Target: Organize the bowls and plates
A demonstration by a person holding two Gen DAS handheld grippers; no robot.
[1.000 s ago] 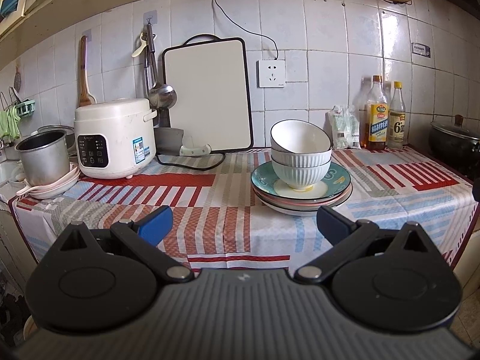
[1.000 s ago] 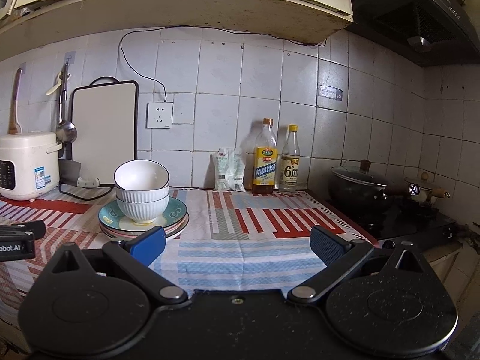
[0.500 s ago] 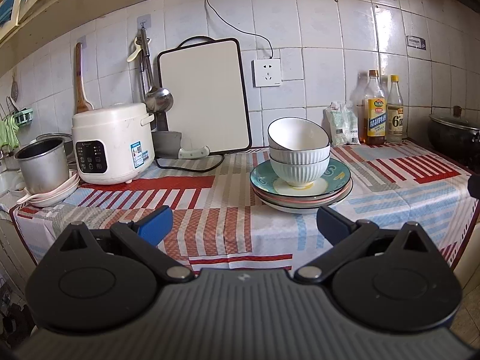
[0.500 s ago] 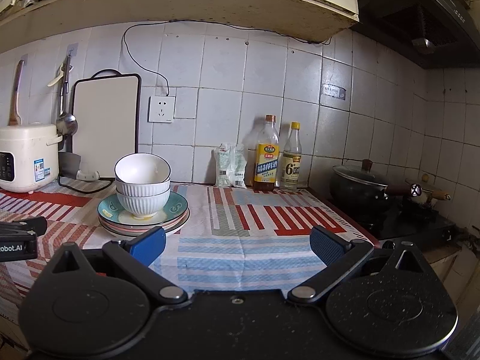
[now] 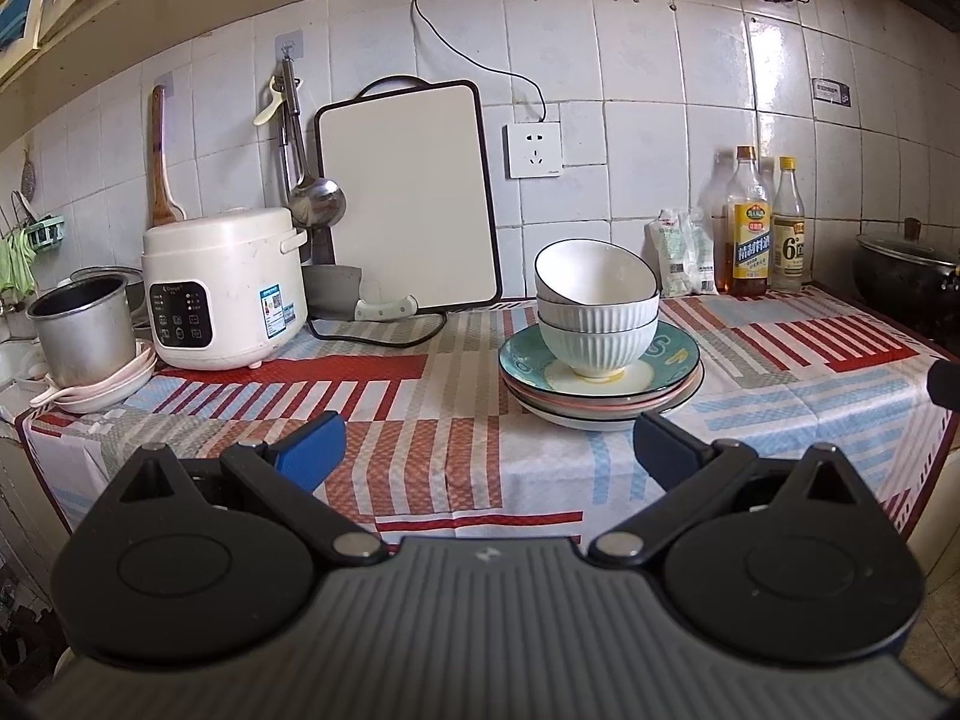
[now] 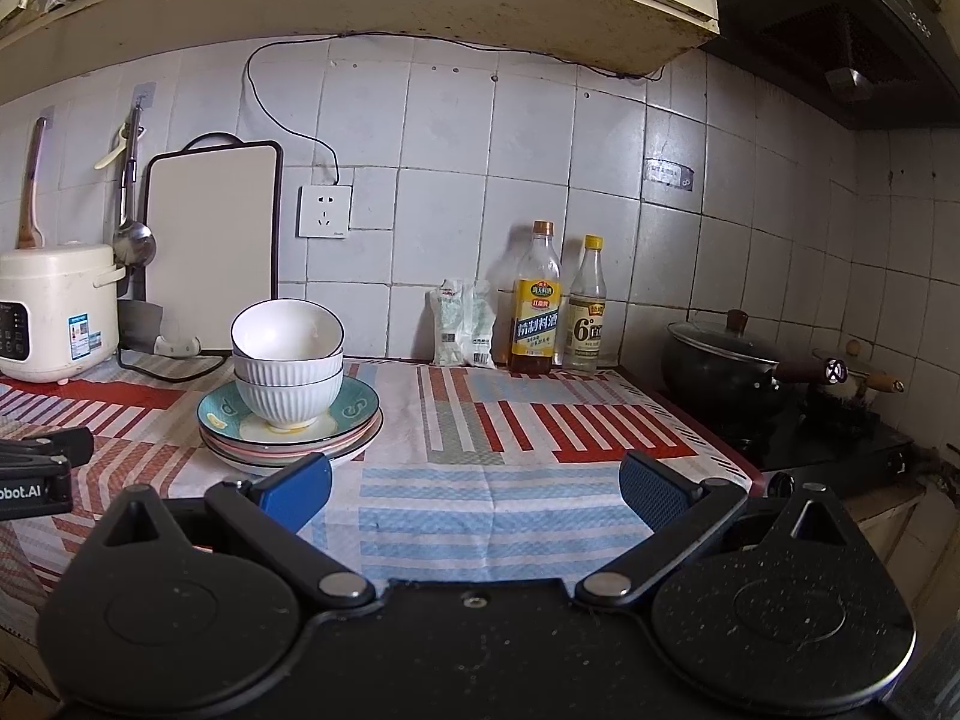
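Three white bowls (image 5: 594,315) (image 6: 288,360) sit nested on a stack of plates (image 5: 600,384) (image 6: 354,420) whose top plate is teal; the uppermost bowl is tilted. The stack rests on the striped cloth of the counter. My left gripper (image 5: 486,450) hangs open in front of the counter edge, short of the plates and slightly left of them. My right gripper (image 6: 474,489) is open too, over the cloth to the right of the stack, with nothing between its fingers. The left gripper's tip (image 6: 42,462) shows at the left edge of the right wrist view.
A white rice cooker (image 5: 222,288), a metal pot (image 5: 84,336) on pink dishes, a cutting board (image 5: 408,198) and a cleaver (image 5: 354,303) stand at the back left. Two bottles (image 6: 558,306) and a packet (image 6: 465,330) line the wall. A black wok (image 6: 726,366) sits on the stove at right.
Both grippers have shifted slightly nearer the counter; the bowl stack looks a little larger. Nothing on the counter has moved, and both grippers stay open.
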